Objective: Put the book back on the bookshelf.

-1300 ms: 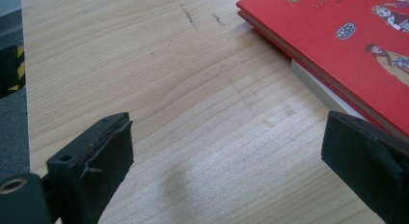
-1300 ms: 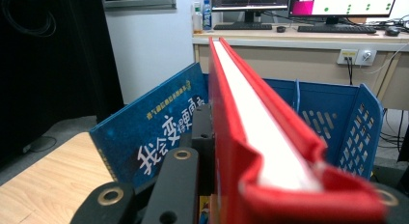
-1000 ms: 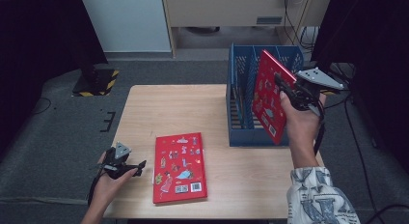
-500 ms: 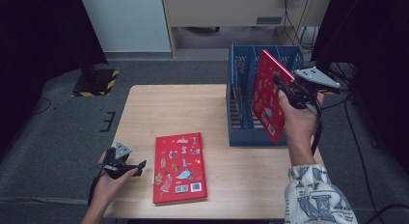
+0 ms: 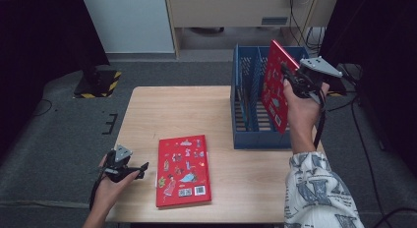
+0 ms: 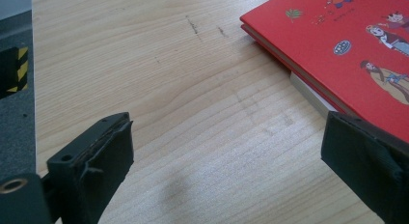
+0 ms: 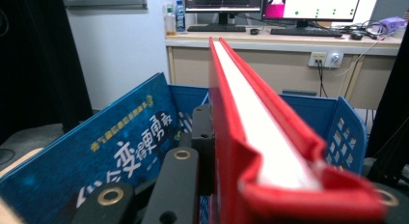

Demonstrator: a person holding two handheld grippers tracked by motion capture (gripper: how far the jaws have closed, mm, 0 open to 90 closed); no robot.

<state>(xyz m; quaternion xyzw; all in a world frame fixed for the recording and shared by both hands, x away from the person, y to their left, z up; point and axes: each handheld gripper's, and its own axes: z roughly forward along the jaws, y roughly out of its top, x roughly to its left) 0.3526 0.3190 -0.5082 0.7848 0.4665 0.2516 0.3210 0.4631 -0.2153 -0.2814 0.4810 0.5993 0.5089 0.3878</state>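
The right gripper [image 5: 290, 75] is clamped on a red hardcover book [image 5: 273, 85], its jaws closed tight across the covers near one edge, and holds it upright and slightly tilted over the blue slotted crate [image 5: 246, 125] that stands at the right end of the table [image 5: 162, 110]. In the right gripper view the red hardcover book [image 7: 260, 137] runs away from the camera, page block up, with a dark blue book [image 7: 96, 147] already leaning inside the blue slotted crate [image 7: 347, 132] on its left.

The step in hand looks like filing this book into a free slot. To do it well, the book should be squared to the dividers before it goes down, spine or lower edge first, kept parallel to the dark blue book so the corners do not catch on a divider or the crate's front wall. The grip should hold until the lower edge rests on the crate floor; released sooner, the book could tip against its neighbour.

The left gripper [image 5: 129, 170] rests low at the table's near-left corner, jaws wide apart and empty. Just to its right lies a second red picture book [image 5: 183, 169], flat and well clear of the crate, so nothing there obstructs the filing. In the left gripper view that book's [image 6: 347, 50] corner lies beside one jaw.
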